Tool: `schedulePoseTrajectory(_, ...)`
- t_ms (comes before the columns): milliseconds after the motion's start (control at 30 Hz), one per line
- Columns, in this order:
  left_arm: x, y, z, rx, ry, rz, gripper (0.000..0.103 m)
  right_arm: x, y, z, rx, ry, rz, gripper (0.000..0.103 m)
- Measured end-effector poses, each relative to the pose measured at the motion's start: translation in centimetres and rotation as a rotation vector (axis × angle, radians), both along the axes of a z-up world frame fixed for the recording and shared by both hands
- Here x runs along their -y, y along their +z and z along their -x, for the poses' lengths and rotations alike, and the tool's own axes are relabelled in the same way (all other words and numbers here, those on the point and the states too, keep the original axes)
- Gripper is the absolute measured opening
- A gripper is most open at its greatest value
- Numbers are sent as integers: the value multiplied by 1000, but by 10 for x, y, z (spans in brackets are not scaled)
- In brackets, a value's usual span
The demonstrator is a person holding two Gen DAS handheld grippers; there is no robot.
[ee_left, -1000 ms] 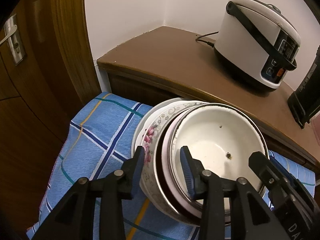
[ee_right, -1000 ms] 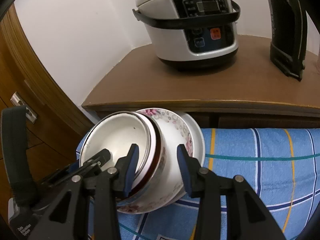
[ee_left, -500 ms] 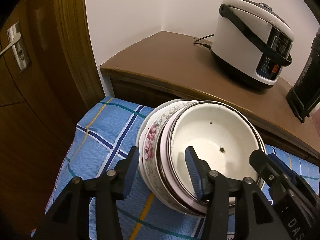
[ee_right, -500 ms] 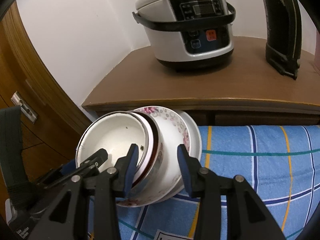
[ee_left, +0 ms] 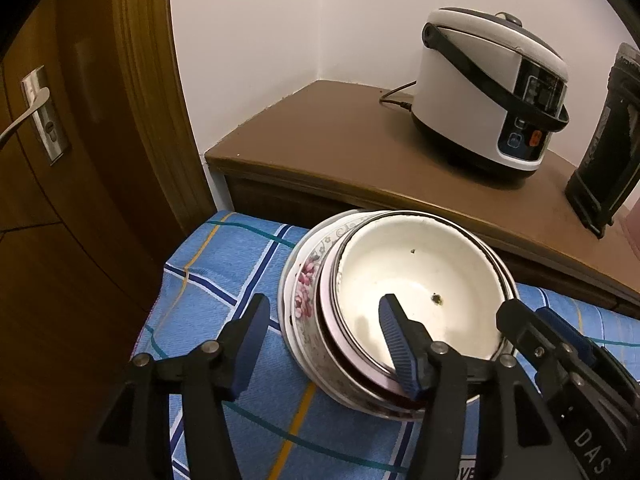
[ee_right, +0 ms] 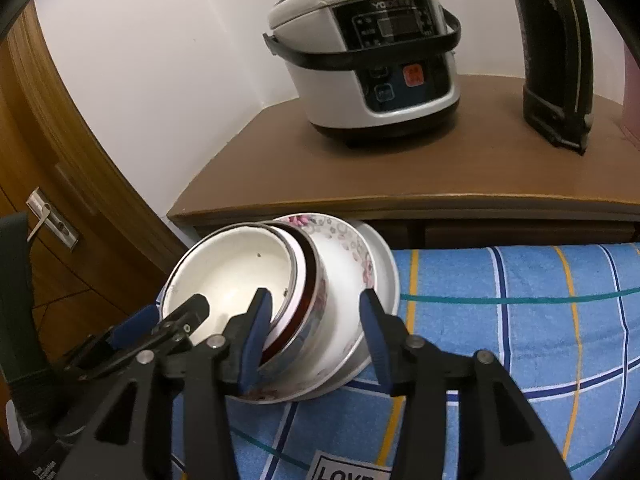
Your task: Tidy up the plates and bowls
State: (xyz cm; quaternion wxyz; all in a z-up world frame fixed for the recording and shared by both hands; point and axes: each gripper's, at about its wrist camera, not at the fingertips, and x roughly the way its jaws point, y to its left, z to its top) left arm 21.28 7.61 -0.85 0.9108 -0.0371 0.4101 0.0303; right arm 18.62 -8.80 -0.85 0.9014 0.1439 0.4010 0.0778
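A nested stack of bowls rests on a blue checked cloth point(ee_left: 224, 280). The top white enamel bowl point(ee_left: 420, 284) sits inside a pink-rimmed bowl, a floral bowl point(ee_left: 306, 292) and a white plate point(ee_right: 386, 268). My left gripper point(ee_left: 320, 320) is open and straddles the stack's left rims, one finger inside the top bowl. My right gripper point(ee_right: 314, 320) is open and straddles the right rims around the floral bowl point(ee_right: 340, 276). The white enamel bowl point(ee_right: 232, 272) also shows in the right wrist view. Each gripper shows in the other's view.
A brown wooden cabinet point(ee_left: 340, 160) stands behind the cloth. It carries a white rice cooker point(ee_left: 488, 92) and a black kettle point(ee_right: 556, 52). A wooden door with a metal handle point(ee_left: 36, 116) is to the left.
Both grippers have opened wider and pulled back a little from the stack. The stack has sunk lower and now rests on the cloth.
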Motion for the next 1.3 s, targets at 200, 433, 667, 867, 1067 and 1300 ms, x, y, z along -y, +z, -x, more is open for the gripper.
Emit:
schedulePoseTrajectory(200, 0, 3, 8, 13, -6, 3, 60, 0, 4, 6, 11, -1, 4, 47)
schedulePoseTrajectory(433, -2, 8, 19, 41, -11, 16, 60, 1, 9, 14, 37, -5, 6, 51)
schedulePoseTrajectory(667, -3, 14, 29, 62, -15, 14, 61, 1, 15, 26, 66, -13, 1, 56)
schedulePoseTrajectory(867, -4, 20, 40, 100, -8, 2, 67, 3, 19, 37, 98, -25, -4, 65)
schedulePoseTrajectory(1067, -7, 24, 53, 126, 11, -8, 74, 4, 22, 50, 124, -34, -8, 72)
schedulePoseTrajectory(1300, -5, 25, 72, 160, 3, -38, 74, 6, 24, 64, 146, -36, -22, 76)
